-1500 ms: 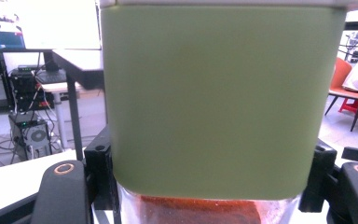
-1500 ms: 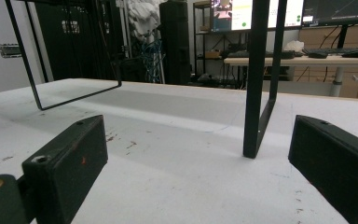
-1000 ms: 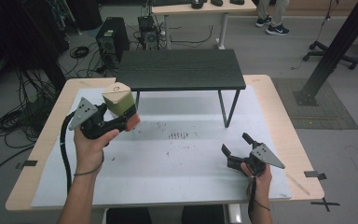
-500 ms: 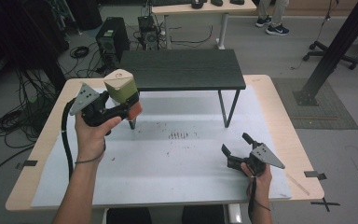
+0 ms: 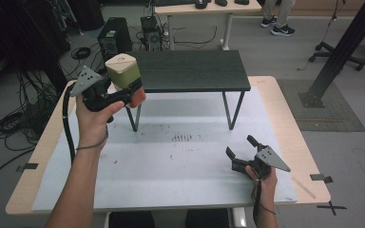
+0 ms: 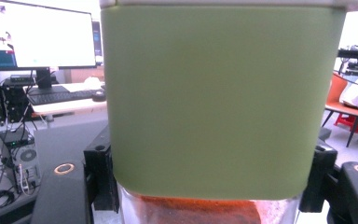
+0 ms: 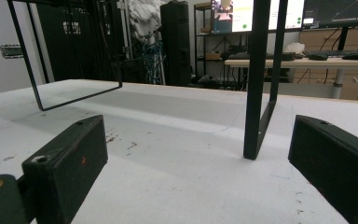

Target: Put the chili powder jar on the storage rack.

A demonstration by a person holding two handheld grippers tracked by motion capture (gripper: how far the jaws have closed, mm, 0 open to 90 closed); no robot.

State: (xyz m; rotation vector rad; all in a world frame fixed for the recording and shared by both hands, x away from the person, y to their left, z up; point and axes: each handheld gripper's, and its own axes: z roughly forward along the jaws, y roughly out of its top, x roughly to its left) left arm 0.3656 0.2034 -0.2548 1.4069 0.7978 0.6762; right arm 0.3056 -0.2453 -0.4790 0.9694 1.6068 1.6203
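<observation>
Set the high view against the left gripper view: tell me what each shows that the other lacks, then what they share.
The high view alone shows the right gripper, open and empty, low over the white table, and the black shelf standing on it. The left gripper view alone shows the orange-red contents in the container's clear lower part, close up, and a lit monitor behind. Both show the green container clamped in the left gripper, raised near the shelf's left end.

Two black jaws are held wide apart low over the white table top (image 7: 177,154), nothing between them. A black metal leg (image 7: 260,84) is planted on it just ahead
</observation>
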